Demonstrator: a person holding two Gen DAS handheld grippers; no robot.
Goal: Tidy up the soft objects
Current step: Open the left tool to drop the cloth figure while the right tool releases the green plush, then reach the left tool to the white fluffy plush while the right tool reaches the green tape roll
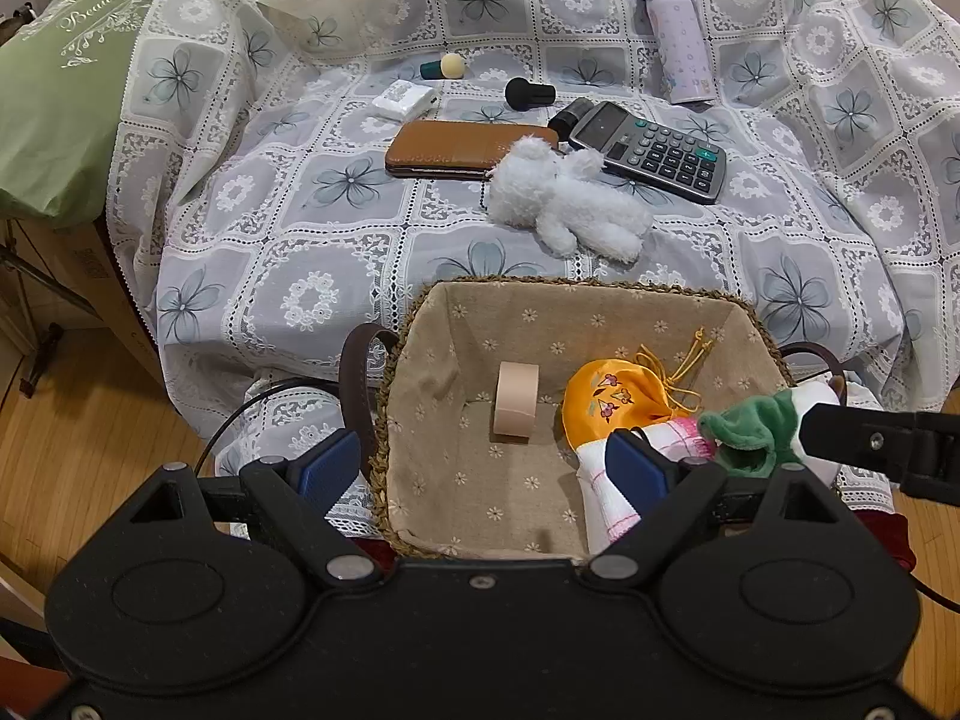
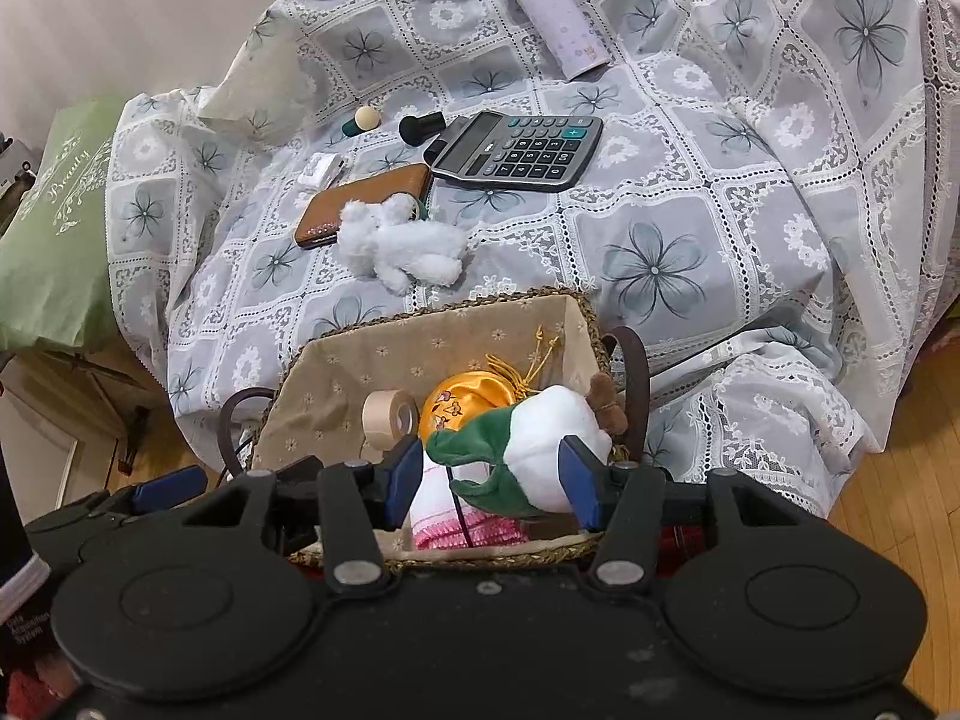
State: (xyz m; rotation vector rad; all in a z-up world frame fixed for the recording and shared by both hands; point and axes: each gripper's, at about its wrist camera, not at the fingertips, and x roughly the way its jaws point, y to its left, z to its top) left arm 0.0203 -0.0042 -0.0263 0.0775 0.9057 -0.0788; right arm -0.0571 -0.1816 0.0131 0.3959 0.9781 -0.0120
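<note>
Your right gripper (image 2: 489, 483) sits over the near right corner of the lined basket (image 2: 336, 360), its blue pads apart with the white-and-green plush (image 2: 540, 450) lying between them; whether the pads touch it at all is hard to tell, so treat it as loose. If you are dropping it off, widen fully and lift straight up so the green fabric does not snag and drag the toy back over the rim. It rests on the pink-and-white cloth (image 2: 444, 516), just beside the orange pouch (image 2: 456, 408) and the tape roll (image 2: 390, 414). Your left gripper (image 1: 486, 468) hovers at the basket's near left edge, spread apart and holding nothing. Beyond the basket's far rim, the fluffy white bear (image 1: 564, 198) lies on the lace cloth (image 1: 300, 240) touching the brown wallet (image 1: 462, 147) and just beside the calculator (image 1: 654, 150); it looks like the next soft thing to collect, so pinch its body, not a limb.
</note>
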